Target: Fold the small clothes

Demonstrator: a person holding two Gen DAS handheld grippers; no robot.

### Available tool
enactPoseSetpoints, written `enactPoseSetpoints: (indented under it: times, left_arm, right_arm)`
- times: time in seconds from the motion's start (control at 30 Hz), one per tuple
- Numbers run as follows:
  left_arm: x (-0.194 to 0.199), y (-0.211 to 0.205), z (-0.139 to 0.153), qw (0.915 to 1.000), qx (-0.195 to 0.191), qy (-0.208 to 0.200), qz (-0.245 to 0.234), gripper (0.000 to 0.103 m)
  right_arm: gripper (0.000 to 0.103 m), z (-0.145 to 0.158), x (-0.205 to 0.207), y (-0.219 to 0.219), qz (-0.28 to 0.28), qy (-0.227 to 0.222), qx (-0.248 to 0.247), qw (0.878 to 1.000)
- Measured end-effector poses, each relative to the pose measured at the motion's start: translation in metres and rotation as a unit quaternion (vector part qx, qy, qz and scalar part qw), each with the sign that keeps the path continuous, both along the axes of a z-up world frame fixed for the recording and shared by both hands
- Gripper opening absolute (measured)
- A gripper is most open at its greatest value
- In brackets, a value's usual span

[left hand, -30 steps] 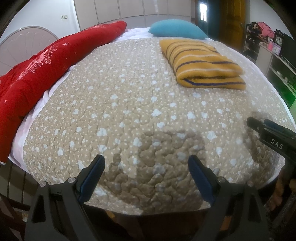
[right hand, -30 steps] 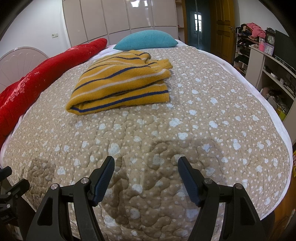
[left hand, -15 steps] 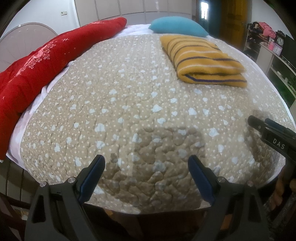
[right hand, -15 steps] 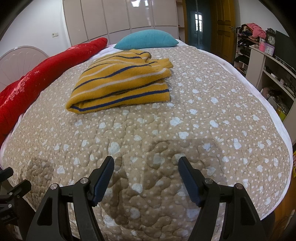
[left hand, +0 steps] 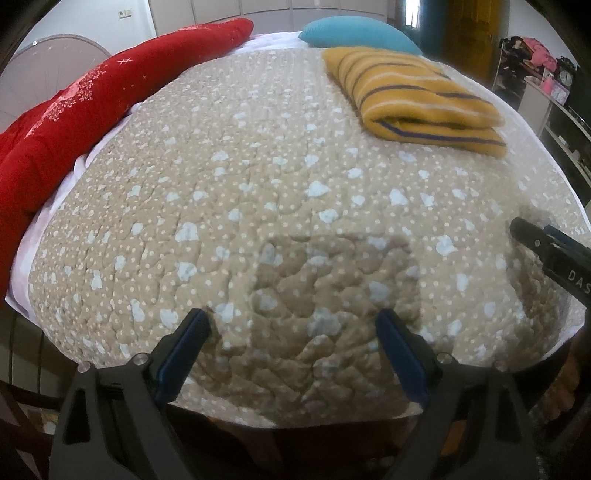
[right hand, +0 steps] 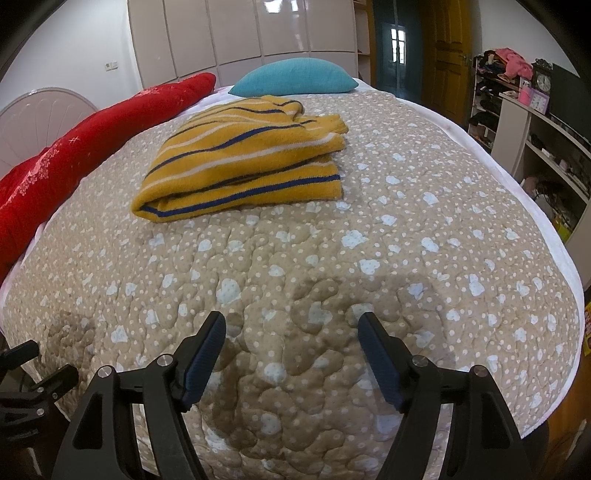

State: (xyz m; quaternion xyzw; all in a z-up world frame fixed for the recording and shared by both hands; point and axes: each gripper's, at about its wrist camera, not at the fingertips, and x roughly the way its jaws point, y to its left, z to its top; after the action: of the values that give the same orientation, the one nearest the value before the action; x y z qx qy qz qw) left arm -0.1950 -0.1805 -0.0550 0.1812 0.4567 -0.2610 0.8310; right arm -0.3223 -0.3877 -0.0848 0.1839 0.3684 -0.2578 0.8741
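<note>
A yellow sweater (right hand: 243, 162) with blue and white stripes lies folded on the beige dotted quilt (right hand: 332, 258), toward the far side of the bed. In the left wrist view the same sweater (left hand: 417, 103) sits at the upper right. My left gripper (left hand: 291, 325) hangs open over the quilt's near edge, nothing between its fingers. My right gripper (right hand: 291, 325) is open too, well short of the sweater and empty. The right gripper's body (left hand: 554, 254) pokes in at the right edge of the left wrist view.
A red blanket (left hand: 74, 122) runs along the bed's left side. A teal pillow (right hand: 295, 79) lies at the head, behind the sweater. Shelves with clutter (right hand: 535, 122) stand to the right of the bed, and wardrobe doors (right hand: 240, 33) line the back wall.
Both grippers have drawn back slightly toward the bed's near edge and stayed open. The sweater lies where it was.
</note>
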Motion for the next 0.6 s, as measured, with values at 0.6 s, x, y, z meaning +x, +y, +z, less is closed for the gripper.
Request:
enactPoseSetpoints:
  times: [0.6]
  left_arm:
    - [0.002, 0.001, -0.014, 0.9995, -0.008, -0.013, 0.027, 0.103]
  right_arm:
    - [0.080, 0.008, -0.006, 0.007, 0.001, -0.033, -0.023, 0.999]
